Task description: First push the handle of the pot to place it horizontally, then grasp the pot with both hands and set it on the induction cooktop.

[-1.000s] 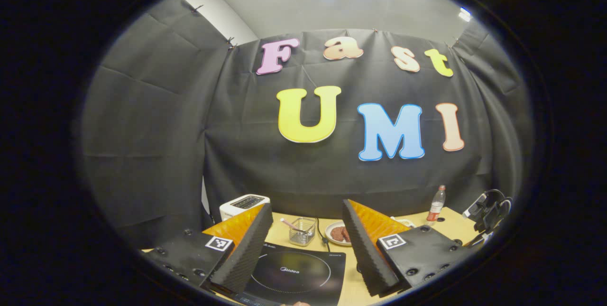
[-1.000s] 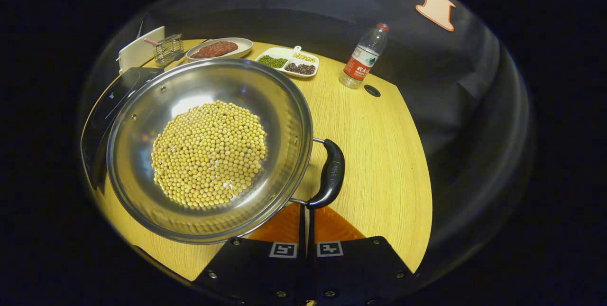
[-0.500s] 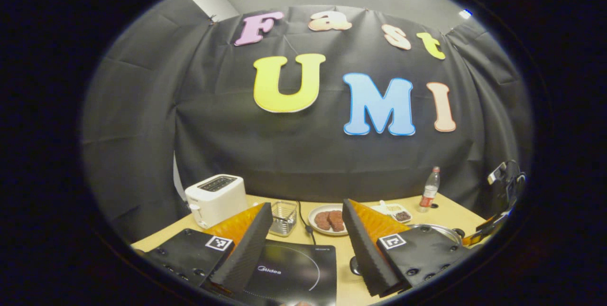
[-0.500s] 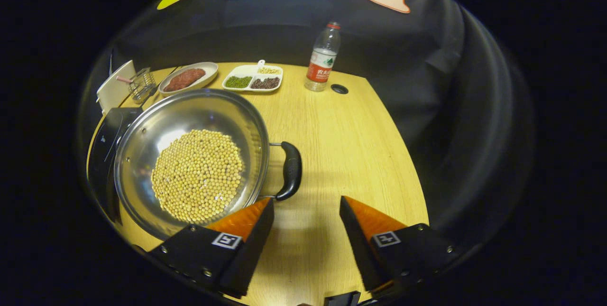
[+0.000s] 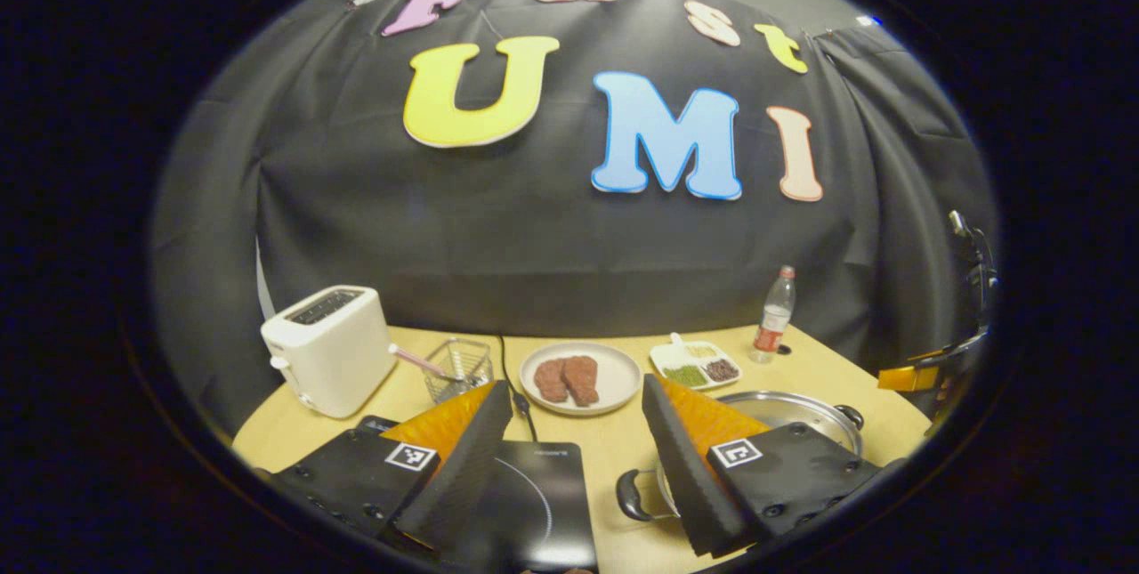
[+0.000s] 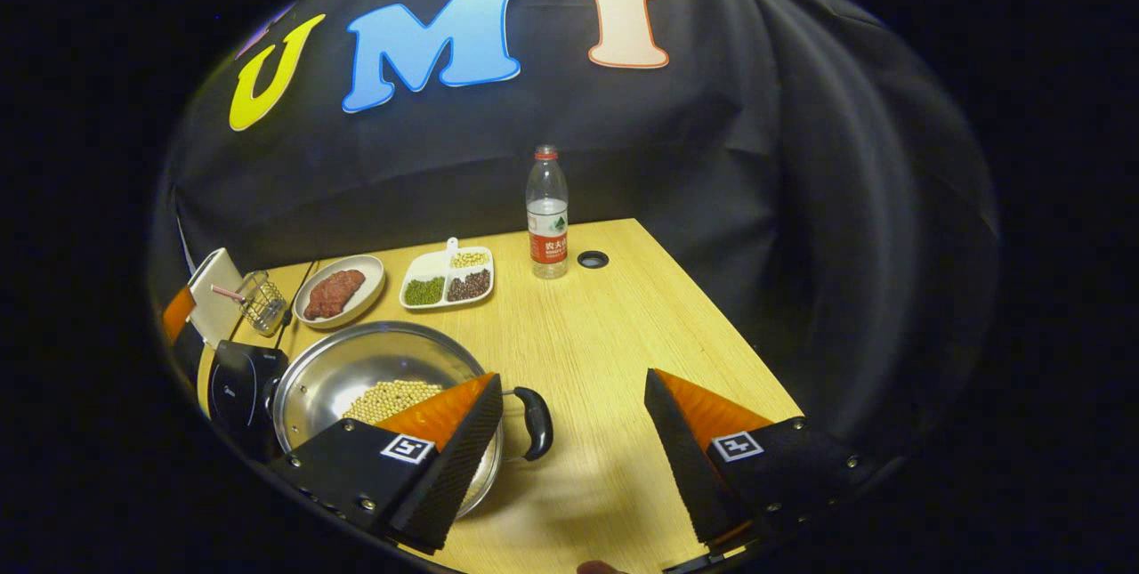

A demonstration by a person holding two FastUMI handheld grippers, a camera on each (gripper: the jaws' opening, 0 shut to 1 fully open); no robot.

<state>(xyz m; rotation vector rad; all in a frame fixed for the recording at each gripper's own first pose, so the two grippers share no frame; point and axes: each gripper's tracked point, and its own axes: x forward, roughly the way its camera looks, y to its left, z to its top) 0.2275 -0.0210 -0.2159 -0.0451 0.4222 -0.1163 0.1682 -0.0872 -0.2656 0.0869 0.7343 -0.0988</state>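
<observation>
A steel pot (image 6: 365, 365) holding soybeans (image 6: 391, 396) stands on the wooden table, beside the black induction cooktop (image 6: 233, 383). Its black right handle (image 6: 535, 423) lies just ahead of my right gripper (image 6: 571, 378), which is open, empty and clear of the pot. In the left gripper view the pot (image 5: 787, 409) sits right of the cooktop (image 5: 534, 507), with its near handle (image 5: 634, 496) facing the cooktop. My left gripper (image 5: 575, 389) hovers open over the cooktop's near side, holding nothing.
Along the back stand a white toaster (image 5: 329, 347), a wire basket (image 5: 458, 365), a plate of meat (image 5: 578, 376), a divided dish of beans (image 5: 694, 362) and a water bottle (image 5: 774, 316). A cable hole (image 6: 592, 259) sits near the bottle (image 6: 547, 222).
My right gripper has let go of the pot's handle, opened and drawn back and up. My left gripper has pulled back, bringing the toaster, pot and more table into sight.
</observation>
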